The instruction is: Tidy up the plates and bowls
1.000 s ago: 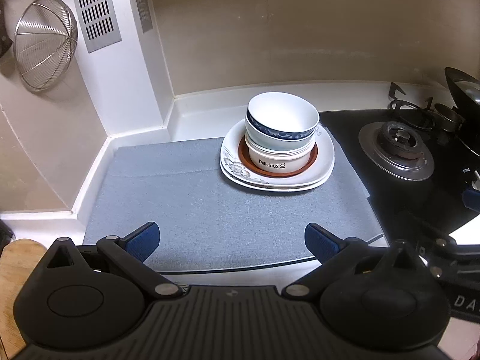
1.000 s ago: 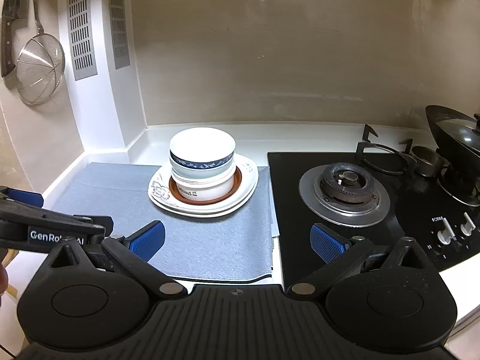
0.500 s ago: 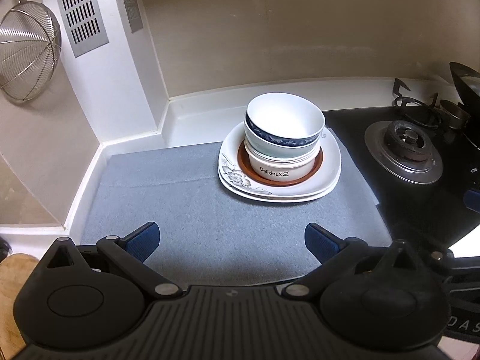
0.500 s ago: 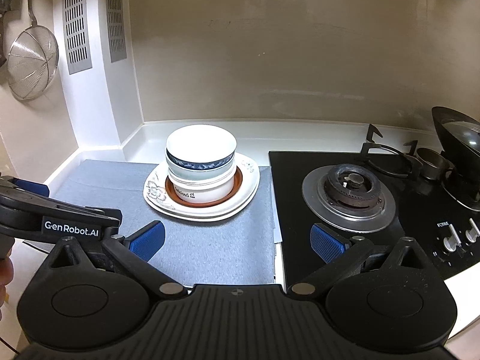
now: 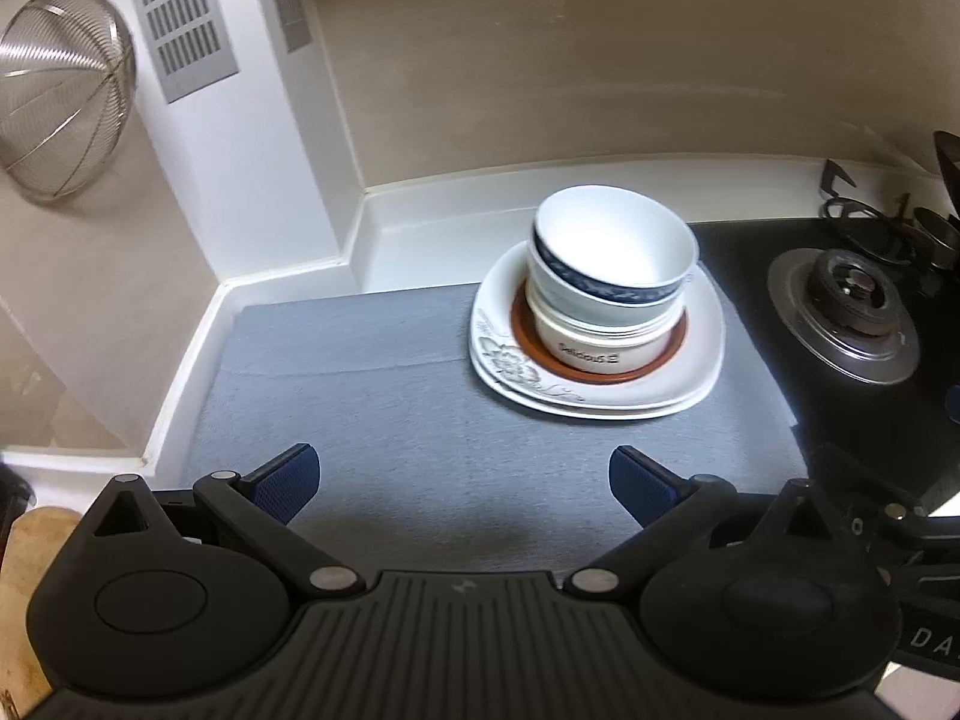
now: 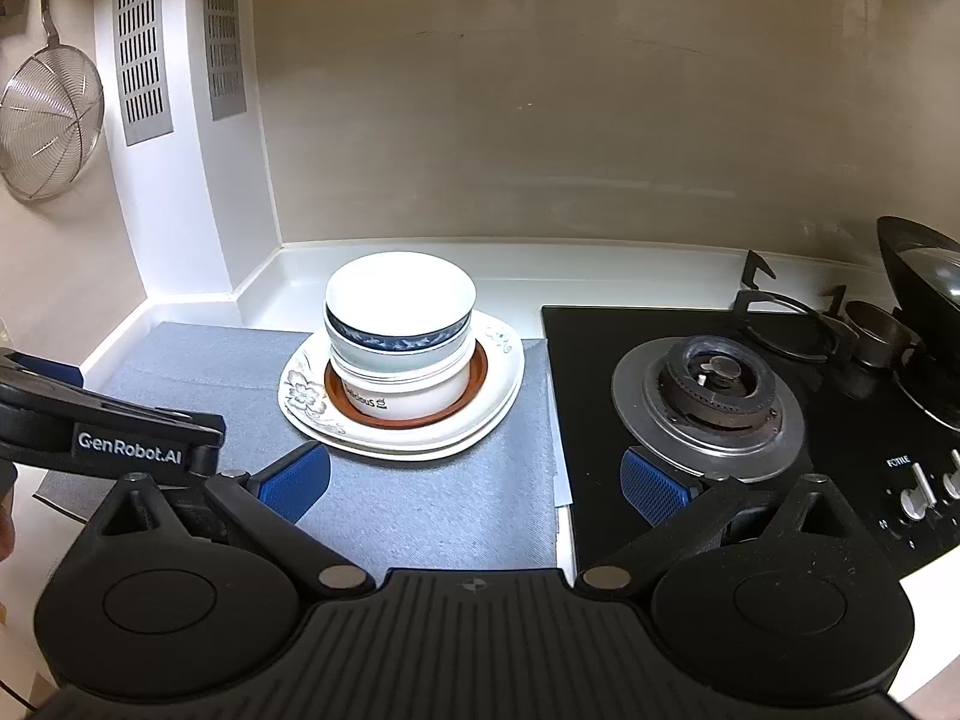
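Looking down both wrist views, I am seeing one tidy stack on the grey mat (image 5: 372, 396) and nothing else of crockery anywhere around it. At the bottom of the stack are lying the white plates (image 5: 690, 360) (image 6: 498, 384), square-ish with a grey flower print, at least two by the doubled edge; on them is sitting a brown saucer (image 5: 672, 354) (image 6: 474, 384), then a white bowl lettered "Delicious" (image 5: 600, 348) (image 6: 420, 390), and nested above it the blue-banded bowl (image 5: 612, 252) (image 6: 402, 306), with what may be another bowl between the two, though I am not able to tell for sure. The stack is standing at the mat's far right corner, just left of the black hob (image 6: 720, 360). I am holding the left gripper (image 5: 465, 474) over the mat's near edge with its jaws spread wide and nothing between them; the right gripper (image 6: 474, 477) is hovering likewise, jaws spread and empty, straddling the mat's right edge and the hob. Both are well apart from the stack. I am judging the gathering as done or nearly so: plates under, bowls on top, all upright. What may be remaining, I am guessing, is only backing away, unless the stack is meant to go elsewhere, which these views are not showing.
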Motion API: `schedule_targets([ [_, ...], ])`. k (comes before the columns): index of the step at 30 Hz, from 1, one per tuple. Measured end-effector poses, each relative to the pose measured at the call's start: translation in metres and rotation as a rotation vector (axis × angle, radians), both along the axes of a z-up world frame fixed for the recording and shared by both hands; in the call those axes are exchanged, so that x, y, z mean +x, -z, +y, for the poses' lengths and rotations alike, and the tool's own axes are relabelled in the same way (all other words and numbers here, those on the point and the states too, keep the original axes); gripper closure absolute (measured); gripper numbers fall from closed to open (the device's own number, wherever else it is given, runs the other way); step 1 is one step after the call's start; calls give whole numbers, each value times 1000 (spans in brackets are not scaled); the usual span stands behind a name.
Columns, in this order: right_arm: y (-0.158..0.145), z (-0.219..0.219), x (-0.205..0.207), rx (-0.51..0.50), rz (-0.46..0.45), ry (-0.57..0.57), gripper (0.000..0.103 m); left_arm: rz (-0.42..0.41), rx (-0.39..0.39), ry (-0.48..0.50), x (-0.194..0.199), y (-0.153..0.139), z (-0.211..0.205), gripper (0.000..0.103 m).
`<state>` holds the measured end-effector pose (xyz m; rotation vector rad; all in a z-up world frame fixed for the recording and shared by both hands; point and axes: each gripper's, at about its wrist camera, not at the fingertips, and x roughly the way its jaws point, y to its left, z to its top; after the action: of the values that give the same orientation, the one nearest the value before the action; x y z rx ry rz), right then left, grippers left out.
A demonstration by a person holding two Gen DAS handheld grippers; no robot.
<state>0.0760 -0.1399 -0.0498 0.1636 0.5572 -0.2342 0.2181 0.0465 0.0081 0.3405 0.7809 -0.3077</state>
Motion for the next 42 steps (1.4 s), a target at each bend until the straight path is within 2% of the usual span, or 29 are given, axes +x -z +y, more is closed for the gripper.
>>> schedule_targets([
  [13,-2,7,2,-6,-13,-52,0,-7,-3,-42,-15,-6,12,0],
  [27,-8,7,-18,-18,-30,-43,0,-28,-15,-17,-34,-12,8,0],
  [42,-9,5,-25,-20,-37,-39,0,-38,-16,-9,-39,-15,6,0],
])
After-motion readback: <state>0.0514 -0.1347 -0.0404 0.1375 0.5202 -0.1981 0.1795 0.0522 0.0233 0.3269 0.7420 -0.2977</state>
